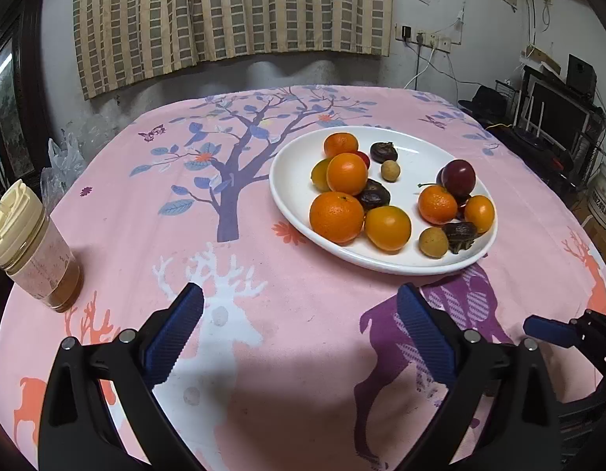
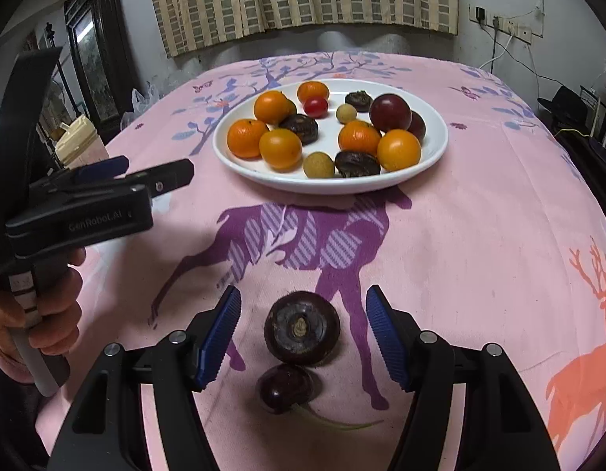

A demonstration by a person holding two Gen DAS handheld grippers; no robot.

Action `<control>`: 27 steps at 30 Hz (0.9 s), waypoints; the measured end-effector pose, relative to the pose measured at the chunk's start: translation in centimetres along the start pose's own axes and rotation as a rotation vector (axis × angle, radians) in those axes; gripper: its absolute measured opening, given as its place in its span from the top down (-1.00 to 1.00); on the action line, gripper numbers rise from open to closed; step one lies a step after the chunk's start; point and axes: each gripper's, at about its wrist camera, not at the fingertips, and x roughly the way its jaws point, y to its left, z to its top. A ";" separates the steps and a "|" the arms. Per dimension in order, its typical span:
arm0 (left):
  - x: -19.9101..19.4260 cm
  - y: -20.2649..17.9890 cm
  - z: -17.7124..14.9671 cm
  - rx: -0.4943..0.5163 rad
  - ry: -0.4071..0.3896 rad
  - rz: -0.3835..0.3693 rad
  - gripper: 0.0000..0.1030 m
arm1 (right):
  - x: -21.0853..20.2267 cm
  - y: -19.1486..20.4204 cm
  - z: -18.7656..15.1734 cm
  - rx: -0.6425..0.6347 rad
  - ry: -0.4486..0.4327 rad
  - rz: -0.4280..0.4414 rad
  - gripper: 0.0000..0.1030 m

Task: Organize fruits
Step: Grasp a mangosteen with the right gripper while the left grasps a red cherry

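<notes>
A white plate (image 1: 291, 180) (image 2: 432, 149) on the pink tablecloth holds several oranges (image 1: 336, 218), yellow tomatoes, dark water chestnuts, small longans, a purple plum (image 2: 390, 112) and a red cherry tomato (image 2: 315, 106). My left gripper (image 1: 301, 329) is open and empty over the cloth, short of the plate. My right gripper (image 2: 303, 327) is open, its jaws on either side of a dark water chestnut (image 2: 302, 331) that lies on the cloth. A dark cherry with a green stem (image 2: 285, 388) lies just behind it. The left gripper also shows in the right wrist view (image 2: 153, 174).
A jar with a cream lid (image 1: 32, 251) stands at the table's left edge. Plastic bags (image 1: 63, 161) lie at the far left. Curtains and a wall are behind the table, and shelves with electronics (image 1: 554, 117) stand to the right.
</notes>
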 end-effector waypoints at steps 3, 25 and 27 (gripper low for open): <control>0.1 -0.1 -0.1 0.007 0.003 0.005 -0.88 | 0.5 0.4 -0.2 -0.019 0.030 -0.027 -0.29; 0.2 -0.9 -0.4 0.031 0.030 -0.069 -0.89 | -2.0 -4.0 0.3 0.216 -0.097 0.029 0.18; -0.2 -2.2 -0.8 0.076 0.047 -0.181 -0.88 | -2.6 -5.3 0.2 0.283 -0.128 0.011 0.18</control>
